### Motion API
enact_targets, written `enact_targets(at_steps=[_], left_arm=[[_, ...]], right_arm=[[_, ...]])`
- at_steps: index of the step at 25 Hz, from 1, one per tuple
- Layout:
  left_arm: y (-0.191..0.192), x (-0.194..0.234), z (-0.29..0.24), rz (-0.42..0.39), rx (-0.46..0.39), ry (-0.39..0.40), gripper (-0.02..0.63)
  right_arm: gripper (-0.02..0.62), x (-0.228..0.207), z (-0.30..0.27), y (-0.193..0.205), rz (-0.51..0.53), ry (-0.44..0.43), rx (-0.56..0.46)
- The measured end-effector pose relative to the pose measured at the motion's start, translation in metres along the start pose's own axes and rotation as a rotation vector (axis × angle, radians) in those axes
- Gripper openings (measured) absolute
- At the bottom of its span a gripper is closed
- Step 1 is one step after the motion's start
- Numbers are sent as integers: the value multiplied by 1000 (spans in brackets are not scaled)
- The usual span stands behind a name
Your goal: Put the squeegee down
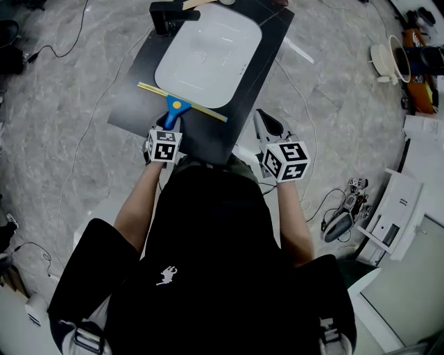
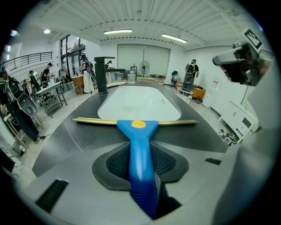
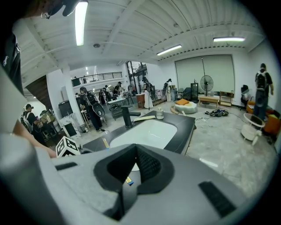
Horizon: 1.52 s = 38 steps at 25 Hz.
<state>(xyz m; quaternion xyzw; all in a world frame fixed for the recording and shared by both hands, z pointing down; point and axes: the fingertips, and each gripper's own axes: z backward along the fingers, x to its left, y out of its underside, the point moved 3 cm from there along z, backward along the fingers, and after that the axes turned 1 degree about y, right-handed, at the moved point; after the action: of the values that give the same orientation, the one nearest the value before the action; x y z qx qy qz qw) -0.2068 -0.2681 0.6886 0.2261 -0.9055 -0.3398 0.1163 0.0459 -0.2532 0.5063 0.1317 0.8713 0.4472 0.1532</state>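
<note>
The squeegee [image 1: 175, 109] has a blue handle and a long yellow blade. Its blade runs along the black counter [image 1: 139, 104] just in front of the white sink [image 1: 208, 52]. Whether the blade touches the counter I cannot tell. My left gripper [image 1: 168, 127] is shut on the blue handle [image 2: 140, 162], which runs straight out between the dark pads [image 2: 116, 165] toward the blade [image 2: 92, 120]. My right gripper [image 1: 268, 126] hovers off the counter's near right corner, shut, with nothing in it. In the right gripper view its pads [image 3: 149, 165] frame the sink [image 3: 149, 132].
A black faucet [image 1: 166, 17] stands at the sink's far left corner. Cables and small devices [image 1: 340, 222] lie on the marble floor to the right, beside a white cabinet [image 1: 395, 215]. Several people stand in the background [image 2: 191, 70].
</note>
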Motion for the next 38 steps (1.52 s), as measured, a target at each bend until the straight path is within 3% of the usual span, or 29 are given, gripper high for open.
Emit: enact_targets(at_steps=[6,10,13,18,22,28,32,38], left_arm=[[-1,0,-1,-8,6,-20,133],[-1,-3,1,2,-17,11,230],[-2,-3,9,17,-55,39,308],[-12,12,45,105,-168,4,313],[-30,24,76,139,-265,-70,211],[-55,23,140,208,-419,-197,55],[-67,7,183,260,-509,-270,12],[-69,-33,229,250,-555,-377,5]], right_arm=[[2,2,-1,-4,5,-11,-5],[2,7,2,-3,12,-23,-8],[2,12,5,-2,14,-32,-13],[2,24,15,-11,8,-62,-93],[2,34,20,-24,13,-114,-192],[2,58,22,-40,77,-235,-227],[2,62,29,-47,100,-315,-235],[2,54,50,-43,126,-366,-216]])
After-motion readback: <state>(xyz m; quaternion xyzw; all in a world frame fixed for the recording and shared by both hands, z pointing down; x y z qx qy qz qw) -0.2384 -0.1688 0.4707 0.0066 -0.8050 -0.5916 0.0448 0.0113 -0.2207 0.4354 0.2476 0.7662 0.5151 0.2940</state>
